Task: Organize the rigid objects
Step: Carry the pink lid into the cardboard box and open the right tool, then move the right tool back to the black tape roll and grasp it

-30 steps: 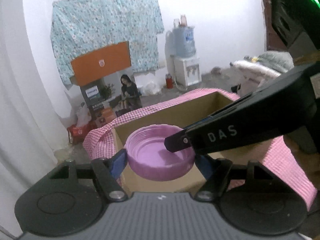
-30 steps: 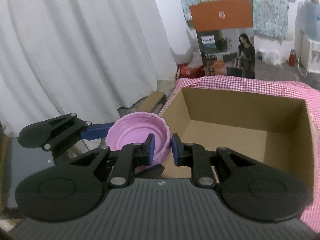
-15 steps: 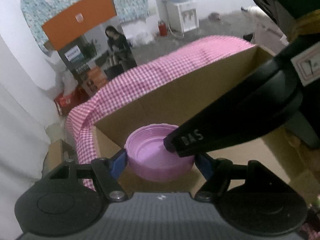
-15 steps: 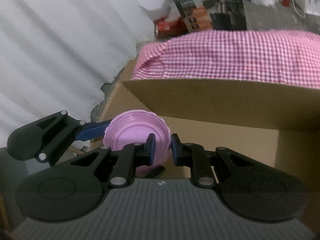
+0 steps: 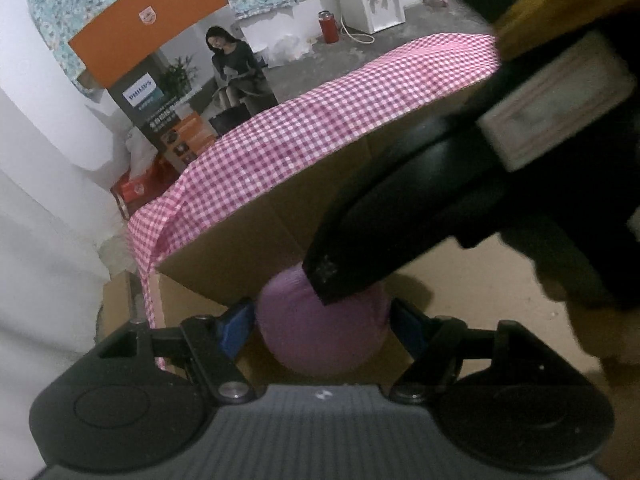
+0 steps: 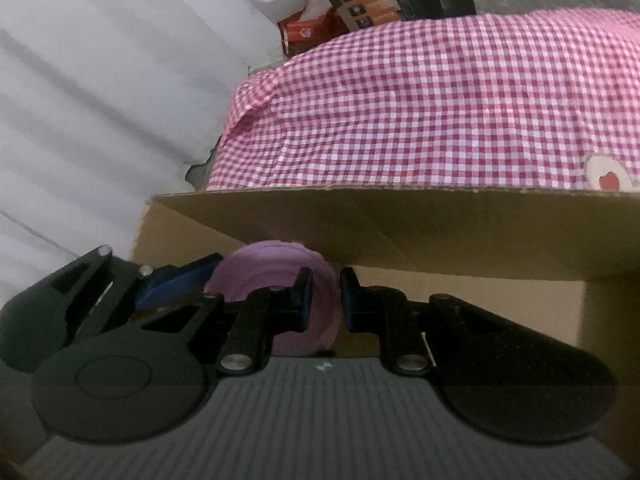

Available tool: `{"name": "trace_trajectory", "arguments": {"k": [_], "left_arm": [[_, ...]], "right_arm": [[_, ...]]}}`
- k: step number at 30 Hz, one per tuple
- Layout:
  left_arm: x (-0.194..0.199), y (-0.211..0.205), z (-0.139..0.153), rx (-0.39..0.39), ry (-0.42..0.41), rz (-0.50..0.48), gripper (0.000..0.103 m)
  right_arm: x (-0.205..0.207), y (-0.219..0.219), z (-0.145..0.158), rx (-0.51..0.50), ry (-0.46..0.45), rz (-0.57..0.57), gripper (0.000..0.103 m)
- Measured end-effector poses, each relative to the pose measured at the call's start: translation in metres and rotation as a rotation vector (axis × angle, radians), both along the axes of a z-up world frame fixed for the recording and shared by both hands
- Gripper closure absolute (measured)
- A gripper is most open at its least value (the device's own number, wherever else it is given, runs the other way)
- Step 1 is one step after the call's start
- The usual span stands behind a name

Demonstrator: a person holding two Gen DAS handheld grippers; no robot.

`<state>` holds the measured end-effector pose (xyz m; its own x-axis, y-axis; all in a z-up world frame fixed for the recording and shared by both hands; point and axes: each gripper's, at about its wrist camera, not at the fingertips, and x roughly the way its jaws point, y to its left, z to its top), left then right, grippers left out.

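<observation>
Both tongs grip pink bowl; inside cardboard box.

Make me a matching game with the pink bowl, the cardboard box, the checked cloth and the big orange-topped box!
Things:
1. pink bowl
2. cardboard box
3. checked cloth
4. orange-topped carton

Descriptions:
A. stands on the floor far behind
B. open on top, plain brown walls
C. held between gripper fingers, down inside the box
D. pink and white squares, lying just behind the box

Pairs: 1-C, 2-B, 3-D, 4-A
</observation>
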<state>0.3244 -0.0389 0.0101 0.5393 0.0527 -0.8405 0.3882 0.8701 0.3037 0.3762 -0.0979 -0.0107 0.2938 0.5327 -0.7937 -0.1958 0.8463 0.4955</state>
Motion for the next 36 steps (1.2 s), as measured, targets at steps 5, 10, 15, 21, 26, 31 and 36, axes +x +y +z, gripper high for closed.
{"name": "trace_trajectory", "arguments": {"k": [5,10,15,21,26,31,36], "left_arm": [[-0.004,-0.002,0.006,0.0,-0.023,-0.007,0.023],[-0.011,0.003,0.018,-0.029,-0.049,0.001,0.021],[-0.027,0.014,0.043,-0.119,-0.116,0.007,0.015],[-0.061,0.026,0.078,-0.183,-0.203,-0.007,0.013],[-0.1,0.04,0.112,-0.259,-0.248,0.004,0.012],[-0.146,0.057,0.134,-0.356,-0.271,0.013,0.006],[-0.203,0.06,0.129,-0.413,-0.289,0.031,0.003]], "right_arm": [[0.003,0.005,-0.008,0.002,0.001,-0.016,0.09],[0.004,0.003,-0.004,0.018,-0.009,-0.027,0.086],[-0.012,-0.008,0.015,0.04,-0.029,-0.025,0.069],[-0.045,-0.024,0.054,0.043,-0.128,-0.023,0.056],[-0.091,-0.05,0.098,0.083,-0.243,-0.038,0.052],[-0.158,-0.08,0.135,0.139,-0.347,-0.045,0.043],[-0.25,-0.114,0.15,0.169,-0.437,-0.037,0.029]]}}
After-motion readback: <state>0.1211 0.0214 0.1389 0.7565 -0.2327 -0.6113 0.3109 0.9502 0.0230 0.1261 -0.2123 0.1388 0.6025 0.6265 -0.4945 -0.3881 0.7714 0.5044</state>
